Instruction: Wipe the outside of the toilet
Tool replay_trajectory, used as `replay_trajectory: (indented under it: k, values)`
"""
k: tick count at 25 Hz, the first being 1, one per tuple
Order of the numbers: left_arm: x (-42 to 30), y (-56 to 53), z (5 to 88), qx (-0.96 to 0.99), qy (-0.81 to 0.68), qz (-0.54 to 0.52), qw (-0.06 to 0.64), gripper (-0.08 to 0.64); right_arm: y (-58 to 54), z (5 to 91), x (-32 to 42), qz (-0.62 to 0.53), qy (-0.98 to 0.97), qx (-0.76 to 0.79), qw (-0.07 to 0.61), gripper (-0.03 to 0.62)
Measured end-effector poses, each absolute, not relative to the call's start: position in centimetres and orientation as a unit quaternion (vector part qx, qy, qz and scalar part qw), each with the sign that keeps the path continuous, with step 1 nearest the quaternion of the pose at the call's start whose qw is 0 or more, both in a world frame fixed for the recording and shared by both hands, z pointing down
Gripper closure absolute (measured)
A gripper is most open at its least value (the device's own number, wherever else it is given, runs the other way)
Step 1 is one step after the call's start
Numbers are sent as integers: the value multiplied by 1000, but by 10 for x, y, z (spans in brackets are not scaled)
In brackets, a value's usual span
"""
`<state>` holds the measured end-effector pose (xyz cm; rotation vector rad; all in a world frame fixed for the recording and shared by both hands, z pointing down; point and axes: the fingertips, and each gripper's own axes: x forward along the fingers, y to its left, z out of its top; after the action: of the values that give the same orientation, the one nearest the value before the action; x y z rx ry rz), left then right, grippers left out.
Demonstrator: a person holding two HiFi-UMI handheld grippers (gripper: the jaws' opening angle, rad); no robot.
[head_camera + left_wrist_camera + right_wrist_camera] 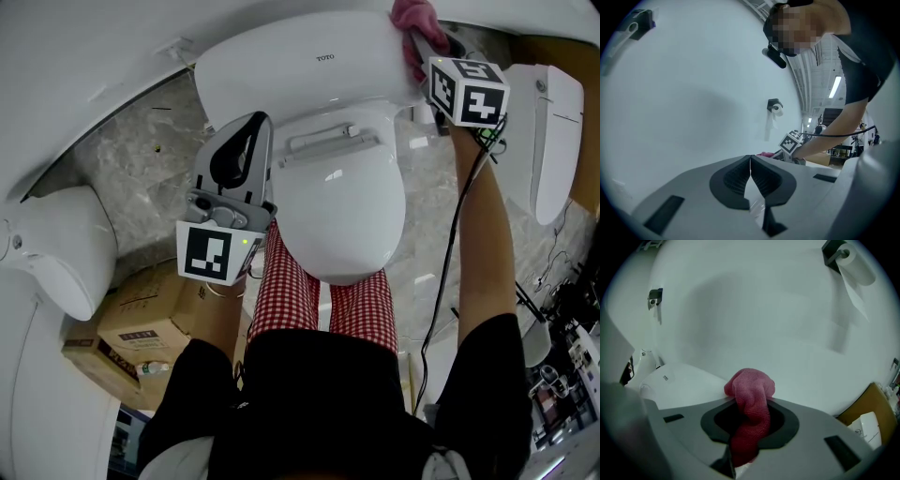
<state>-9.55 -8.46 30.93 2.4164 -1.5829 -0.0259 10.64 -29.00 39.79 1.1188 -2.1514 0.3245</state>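
A white toilet [342, 202] with its lid down stands in the middle of the head view; its tank [300, 66] is at the top. My right gripper [419, 39] is shut on a pink cloth [412, 19], which rests on the tank's right end. In the right gripper view the pink cloth [749, 401] bunches out of the jaws above the tank [679, 383]. My left gripper [246, 127] hovers beside the toilet's left side, below the tank, shut with nothing in it. The left gripper view shows the shut left gripper [750, 159] against a white wall.
A second toilet [61, 248] stands at the left, with cardboard boxes [141, 323] beside it. Another white fixture [553, 131] is at the right. A toilet-roll holder [843, 256] hangs on the wall. The person's checked trousers [323, 305] are right in front of the bowl.
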Motion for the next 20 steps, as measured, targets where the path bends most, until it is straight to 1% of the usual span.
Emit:
replay_trajectory:
  k: [20]
  values:
    - [-94,-84,314,830,-542,-2,128,549,-291,409,127,141,-807,440,366,494]
